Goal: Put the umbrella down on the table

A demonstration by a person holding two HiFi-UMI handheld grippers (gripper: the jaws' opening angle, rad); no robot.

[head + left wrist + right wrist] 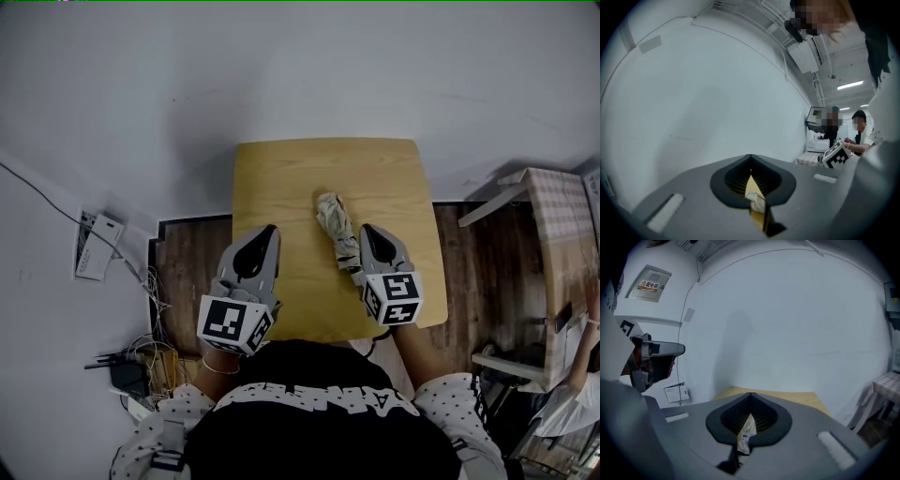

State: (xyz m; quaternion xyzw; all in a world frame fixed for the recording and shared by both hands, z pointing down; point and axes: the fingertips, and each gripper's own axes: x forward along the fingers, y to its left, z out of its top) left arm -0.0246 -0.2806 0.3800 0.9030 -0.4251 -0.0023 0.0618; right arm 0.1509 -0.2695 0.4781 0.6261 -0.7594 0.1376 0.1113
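Note:
A folded, pale patterned umbrella point(334, 221) lies on the small wooden table point(300, 173), pointing toward the wall. My right gripper point(367, 229) hovers just to its right, jaws together with nothing gripped; its body hides the umbrella's near end. Through the slit under the closed jaws, the right gripper view point(751, 395) shows a strip of the umbrella point(746, 433) and the tabletop point(792, 398) beyond. My left gripper point(266, 231) sits over the table's left side, apart from the umbrella and also shut. Its own view point(750, 158) shows the umbrella point(757, 201) through the slit.
A white wall stands right behind the table. On the dark floor to the left lie cables and devices point(131, 370) and a white box point(97, 246). At the right are a checked-cloth table point(558, 214), a pale chair point(511, 367) and a seated person point(579, 380).

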